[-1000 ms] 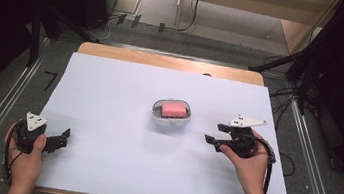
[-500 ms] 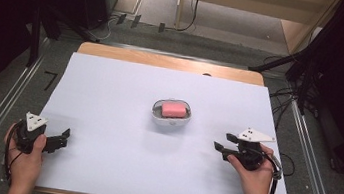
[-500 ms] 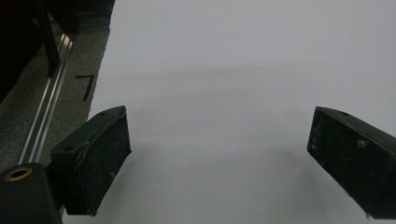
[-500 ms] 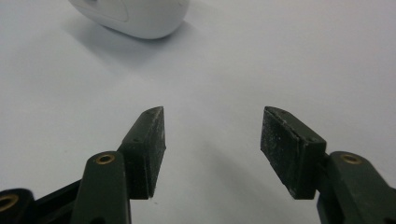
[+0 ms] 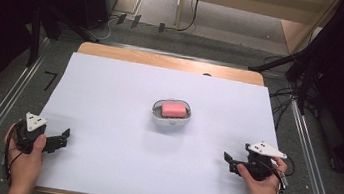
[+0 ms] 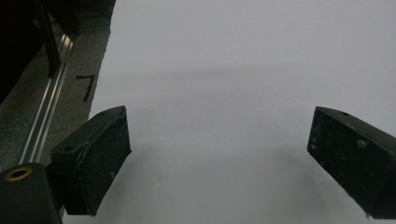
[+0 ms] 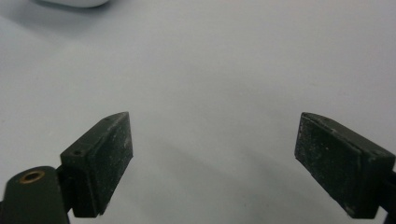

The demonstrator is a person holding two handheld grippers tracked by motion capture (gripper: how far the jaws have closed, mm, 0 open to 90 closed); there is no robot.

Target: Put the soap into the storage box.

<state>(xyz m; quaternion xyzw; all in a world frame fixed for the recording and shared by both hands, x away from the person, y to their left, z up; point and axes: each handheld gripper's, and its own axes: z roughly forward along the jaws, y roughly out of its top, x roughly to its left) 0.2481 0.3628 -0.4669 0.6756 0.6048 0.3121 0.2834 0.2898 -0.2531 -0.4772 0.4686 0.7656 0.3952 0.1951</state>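
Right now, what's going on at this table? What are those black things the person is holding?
A person sits at a table covered in white paper, holding a two-jaw gripper in each hand. The left gripper and the right gripper both rest near the table's front corners with their jaws wide open, gripping nothing. In the middle sits a small white dish with a pink block in it, untouched; neither gripper is near it.

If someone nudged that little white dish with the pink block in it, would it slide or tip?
The small white oval dish sits low and wide on the smooth white sheet, so it would probably slide. The pink block lies loose inside and may shift.
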